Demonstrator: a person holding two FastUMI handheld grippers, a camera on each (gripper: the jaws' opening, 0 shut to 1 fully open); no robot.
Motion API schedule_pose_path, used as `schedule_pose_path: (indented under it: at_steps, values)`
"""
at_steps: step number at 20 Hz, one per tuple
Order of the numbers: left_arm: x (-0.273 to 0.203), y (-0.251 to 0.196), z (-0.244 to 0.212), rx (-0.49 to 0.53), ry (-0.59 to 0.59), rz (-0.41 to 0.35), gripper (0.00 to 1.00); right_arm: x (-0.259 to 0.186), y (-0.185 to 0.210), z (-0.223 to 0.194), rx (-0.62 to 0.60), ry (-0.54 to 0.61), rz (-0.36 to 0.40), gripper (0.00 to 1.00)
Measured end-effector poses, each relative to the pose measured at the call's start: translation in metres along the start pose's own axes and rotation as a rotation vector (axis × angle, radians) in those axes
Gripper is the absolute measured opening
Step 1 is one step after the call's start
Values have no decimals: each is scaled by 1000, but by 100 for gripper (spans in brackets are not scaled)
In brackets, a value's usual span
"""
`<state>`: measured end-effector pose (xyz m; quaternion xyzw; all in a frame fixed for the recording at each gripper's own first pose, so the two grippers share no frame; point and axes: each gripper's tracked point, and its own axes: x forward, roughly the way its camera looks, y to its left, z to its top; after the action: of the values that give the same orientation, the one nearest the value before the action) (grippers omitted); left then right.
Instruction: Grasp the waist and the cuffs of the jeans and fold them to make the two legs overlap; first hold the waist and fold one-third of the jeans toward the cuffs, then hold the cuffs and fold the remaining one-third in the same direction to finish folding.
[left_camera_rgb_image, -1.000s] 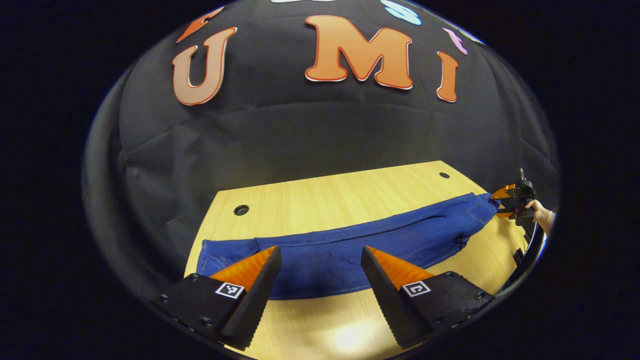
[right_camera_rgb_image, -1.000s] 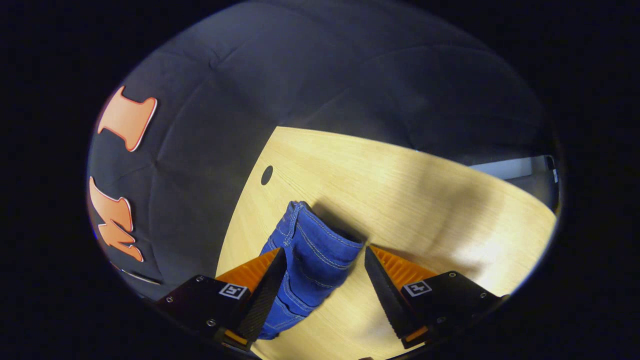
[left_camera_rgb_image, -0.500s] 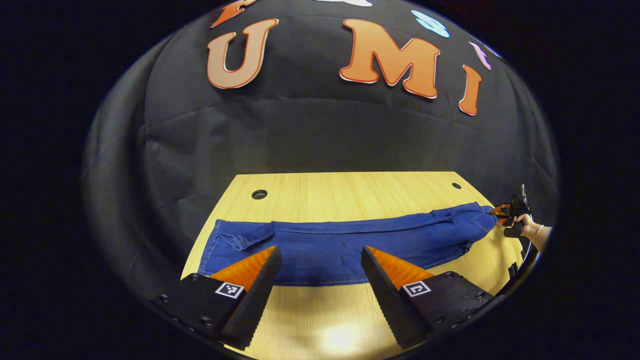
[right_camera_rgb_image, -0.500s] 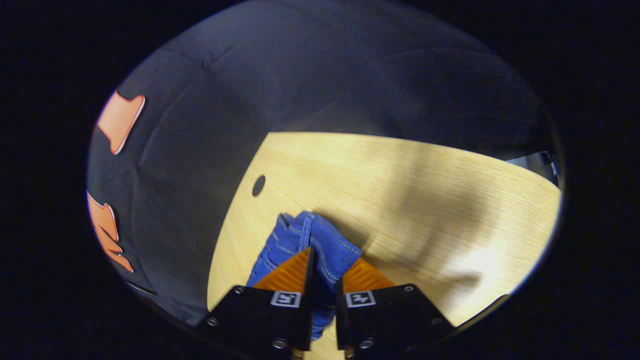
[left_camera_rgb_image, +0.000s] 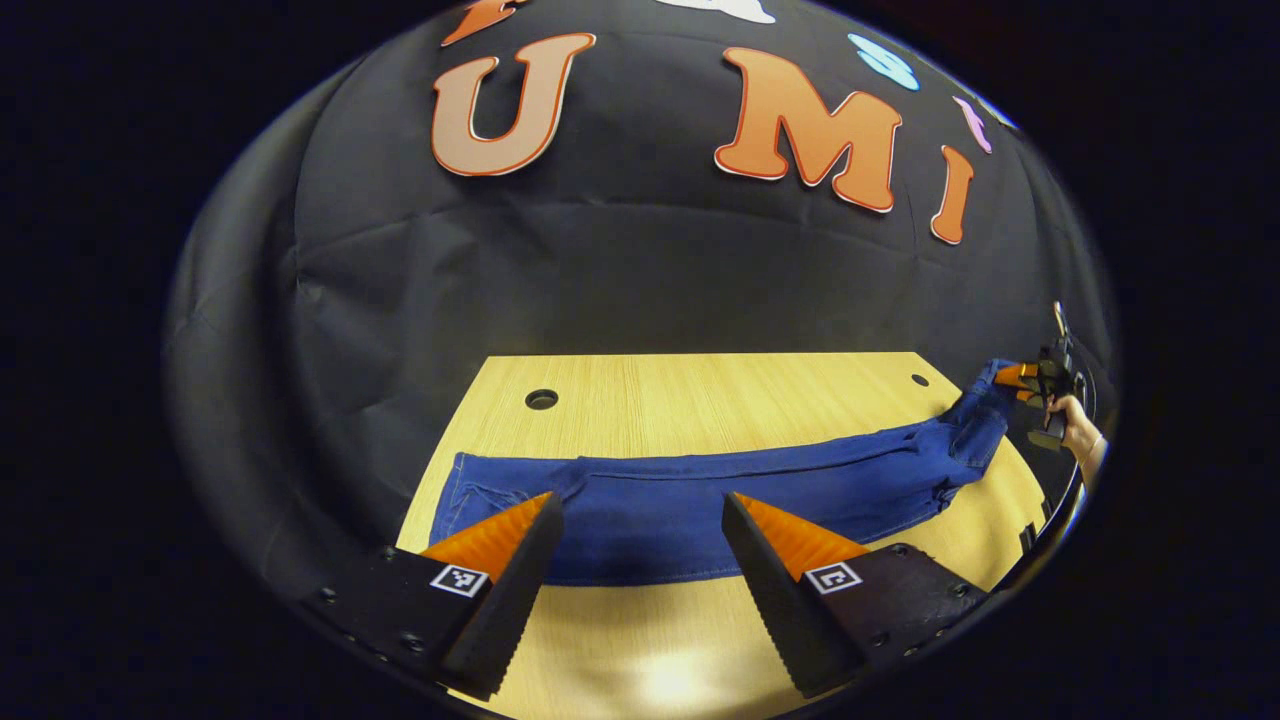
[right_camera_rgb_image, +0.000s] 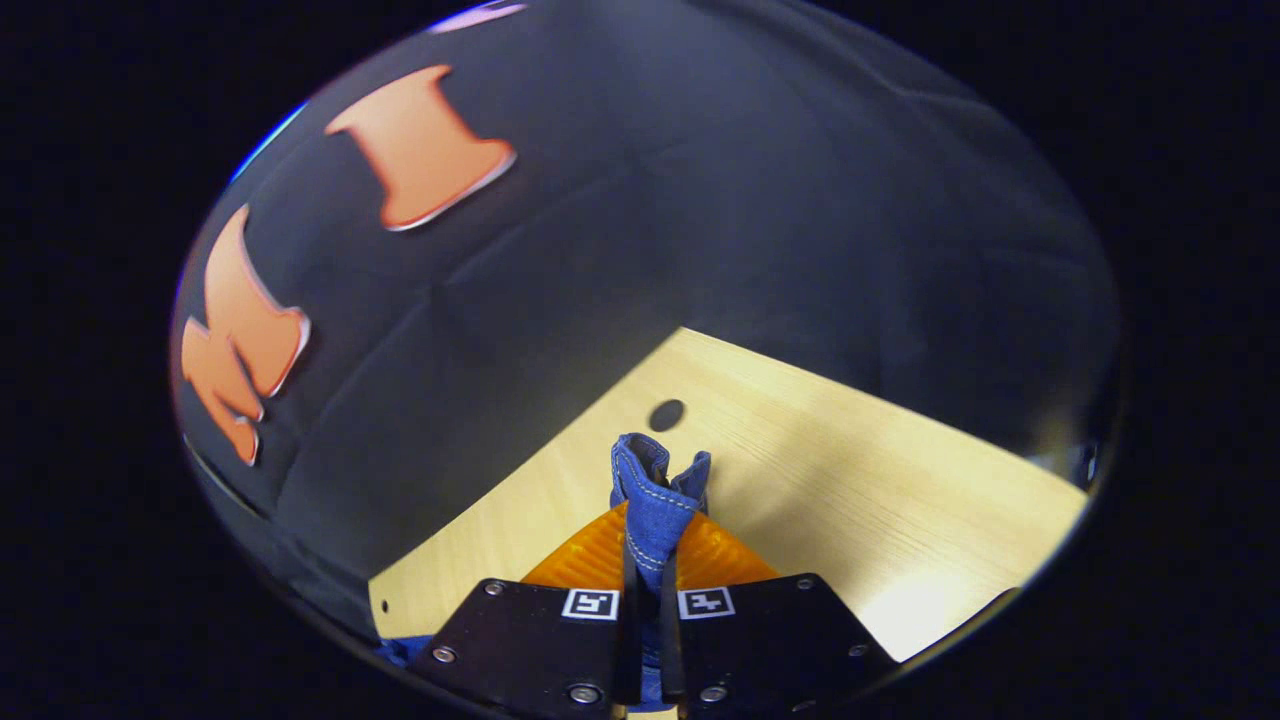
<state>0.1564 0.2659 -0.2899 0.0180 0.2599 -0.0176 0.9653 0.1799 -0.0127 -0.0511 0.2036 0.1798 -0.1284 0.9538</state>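
Blue jeans (left_camera_rgb_image: 700, 490) lie stretched across the wooden table (left_camera_rgb_image: 700, 390), legs overlapped, cuffs (left_camera_rgb_image: 465, 490) at the left end. My left gripper (left_camera_rgb_image: 640, 498) hovers open over the near edge of the legs, with nothing between its fingers. At the far right the waist (left_camera_rgb_image: 975, 420) rises off the table, pinched by my right gripper (left_camera_rgb_image: 1020, 378), which a hand (left_camera_rgb_image: 1072, 422) holds. In the right gripper view, the right gripper (right_camera_rgb_image: 652, 522) is shut on the waist (right_camera_rgb_image: 655, 480). A bunched fold of waistband sticks up past its fingertips.
Black cloth walls stand behind the table on the far side. Cable holes sit in the tabletop near the back edge (left_camera_rgb_image: 541, 399) (left_camera_rgb_image: 919, 380) (right_camera_rgb_image: 666, 414). Bare wood (right_camera_rgb_image: 860, 490) lies beyond the lifted waist.
My right gripper went from open around the waist to shut on it, then lifted that end off the table. The left gripper stayed open and drew back slightly.
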Motion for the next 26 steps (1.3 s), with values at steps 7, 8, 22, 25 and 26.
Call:
schedule_pose_path:
  at_steps: [7,8,22,25,26]
  values:
    - [-2,37,33,73,-61,-68,99,-74,166,-12,-263,-60,197,7]
    - [0,42,33,88,-64,-79,99,-79,195,-26,-296,-55,220,7]
    - [-4,117,33,-13,-117,-53,99,0,320,-270,-780,261,421,7]
    - [-5,127,20,-43,-100,-40,99,13,310,-310,-834,321,413,7]
    - [-3,129,17,-49,-95,-41,99,16,309,-319,-847,333,405,7]
